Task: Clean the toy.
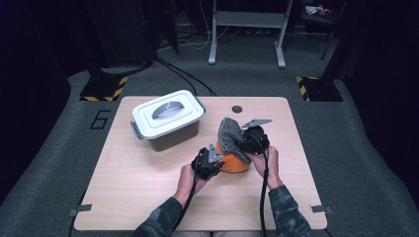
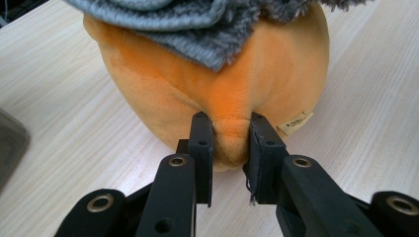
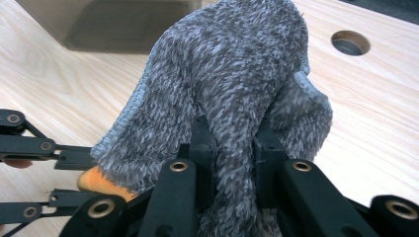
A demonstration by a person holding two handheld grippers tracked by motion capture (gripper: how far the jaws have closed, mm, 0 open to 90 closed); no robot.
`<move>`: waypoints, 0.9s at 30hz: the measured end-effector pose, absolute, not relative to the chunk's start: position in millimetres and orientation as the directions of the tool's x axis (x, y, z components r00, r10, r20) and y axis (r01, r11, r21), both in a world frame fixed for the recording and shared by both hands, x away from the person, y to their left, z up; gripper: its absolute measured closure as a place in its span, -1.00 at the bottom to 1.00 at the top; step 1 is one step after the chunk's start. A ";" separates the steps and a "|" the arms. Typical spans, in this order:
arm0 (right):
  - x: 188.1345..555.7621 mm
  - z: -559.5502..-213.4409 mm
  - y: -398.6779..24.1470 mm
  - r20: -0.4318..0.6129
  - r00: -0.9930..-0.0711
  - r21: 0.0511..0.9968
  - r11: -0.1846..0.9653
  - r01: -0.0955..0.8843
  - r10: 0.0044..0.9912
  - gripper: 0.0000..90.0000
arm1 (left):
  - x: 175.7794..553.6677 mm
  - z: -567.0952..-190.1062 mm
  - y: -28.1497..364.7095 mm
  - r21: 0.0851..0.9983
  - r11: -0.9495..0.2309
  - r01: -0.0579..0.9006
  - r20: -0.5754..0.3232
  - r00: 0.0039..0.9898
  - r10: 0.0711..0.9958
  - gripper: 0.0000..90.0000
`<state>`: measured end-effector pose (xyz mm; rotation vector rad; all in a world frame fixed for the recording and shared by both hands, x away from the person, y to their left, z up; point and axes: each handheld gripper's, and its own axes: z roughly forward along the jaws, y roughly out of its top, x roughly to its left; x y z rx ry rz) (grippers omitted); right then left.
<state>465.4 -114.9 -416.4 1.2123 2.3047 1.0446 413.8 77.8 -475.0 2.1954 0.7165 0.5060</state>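
Note:
An orange plush toy (image 1: 234,163) sits on the wooden table (image 1: 148,197), with a fuzzy grey knitted cloth (image 1: 230,136) draped over its top. My left gripper (image 1: 211,159) is at the toy's left side, shut on a pinched fold of the orange plush (image 2: 230,140). On the toy's right, my right gripper (image 1: 251,143) is shut on a fold of the grey cloth (image 3: 232,98), which stands up in a peak. The orange plush (image 3: 94,178) peeks out under the cloth at the lower left of the right gripper view.
A grey bin with a white lid and handle (image 1: 167,117) stands left of the toy, towards the back. A round hole (image 1: 237,109) lies in the table behind the toy. A small label (image 2: 295,122) is sewn on the plush.

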 end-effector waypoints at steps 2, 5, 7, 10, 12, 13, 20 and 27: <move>466.2 -416.4 -119.2 0.020 -0.593 0.736 0.390 0.554 0.805 0.68 | 413.8 -475.1 78.8 0.758 -0.555 0.342 0.119 0.765 0.633 0.68; 466.1 -416.8 -123.1 0.029 -0.574 0.738 0.369 0.564 0.818 0.67 | 414.7 -476.2 80.2 0.761 -0.551 0.341 0.117 0.764 0.634 0.68; 465.8 -417.2 -126.0 0.030 -0.561 0.737 0.361 0.571 0.827 0.67 | 414.8 -476.3 80.9 0.760 -0.550 0.347 0.107 0.767 0.633 0.68; 466.0 -418.5 -131.6 0.040 -0.550 0.736 0.347 0.581 0.834 0.67 | 414.8 -476.5 81.0 0.760 -0.549 0.347 0.107 0.767 0.633 0.68; 466.4 -419.4 -136.2 0.042 -0.543 0.737 0.342 0.584 0.838 0.67 | 415.1 -476.5 81.2 0.760 -0.550 0.346 0.109 0.767 0.633 0.68; 466.3 -419.5 -138.0 0.045 -0.534 0.736 0.333 0.589 0.844 0.67 | 415.1 -476.7 81.4 0.760 -0.550 0.346 0.109 0.766 0.633 0.68; 467.5 -430.9 -157.9 0.056 -0.489 0.719 0.305 0.624 0.870 0.67 | 415.3 -479.2 83.2 0.766 -0.535 0.355 0.094 0.762 0.641 0.67; 469.2 -444.5 -172.9 0.076 -0.453 0.699 0.277 0.659 0.888 0.67 | 416.0 -478.7 84.3 0.761 -0.540 0.360 0.092 0.764 0.639 0.67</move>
